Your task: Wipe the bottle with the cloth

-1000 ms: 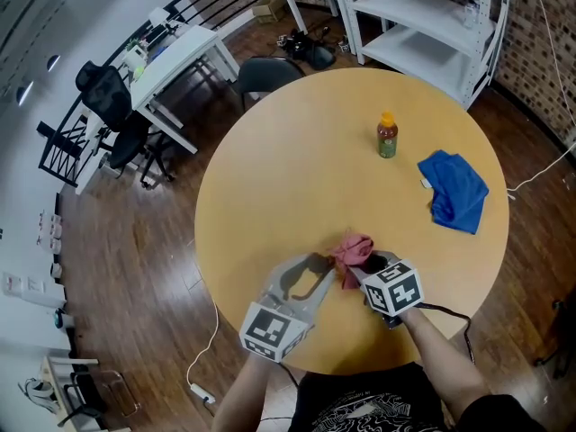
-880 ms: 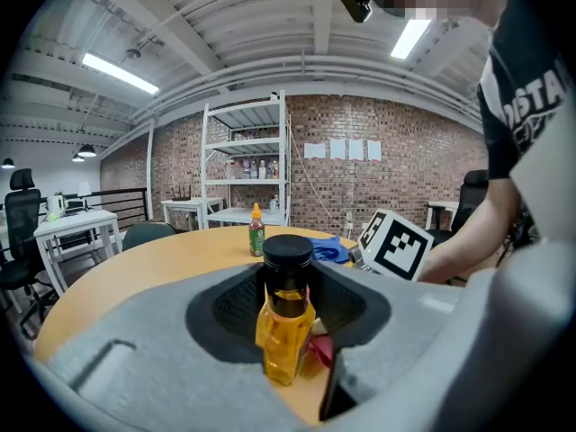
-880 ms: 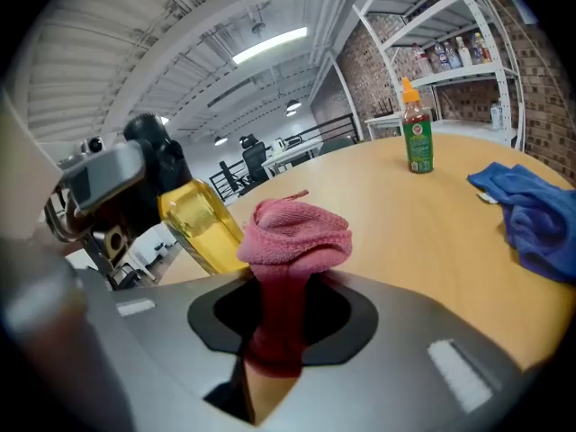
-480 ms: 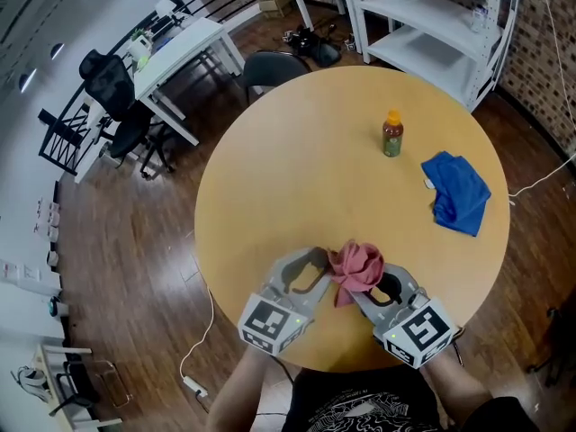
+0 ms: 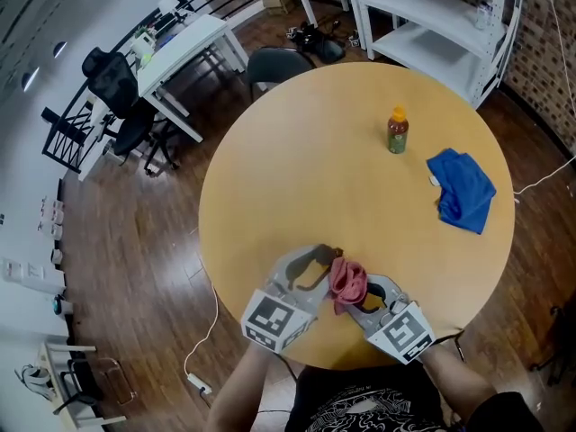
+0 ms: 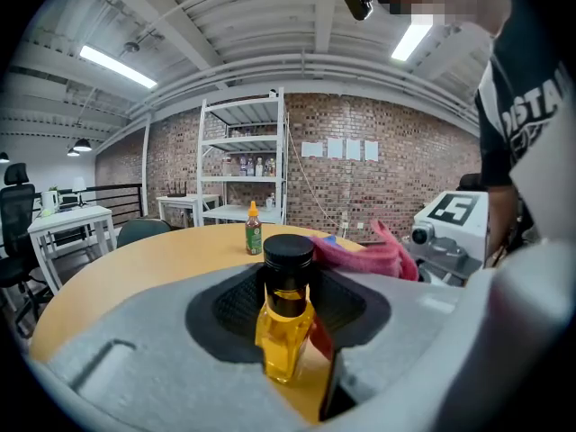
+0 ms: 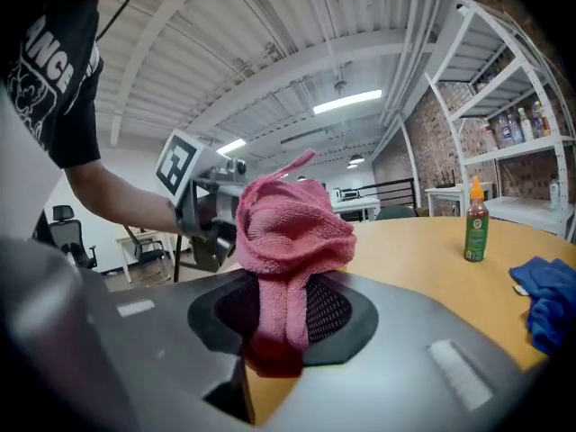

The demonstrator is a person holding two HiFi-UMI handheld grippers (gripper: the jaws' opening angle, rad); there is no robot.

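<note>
My left gripper is shut on a small bottle of yellow liquid with a black cap, held upright between its jaws. A pink cloth is bunched in my right gripper, whose jaws are shut on it. In the head view both grippers meet near the front edge of the round wooden table. There the pink cloth lies against the tip of the left gripper and hides the bottle. The right gripper sits just right of it.
A sauce bottle with an orange cap stands at the far right of the table. A crumpled blue cloth lies near the right edge. White shelving, a dark chair and a white desk stand beyond the table.
The right gripper has drawn back toward the person, carrying the pink cloth nearer and slightly left, up against the left gripper's tip. The left gripper has barely moved.
</note>
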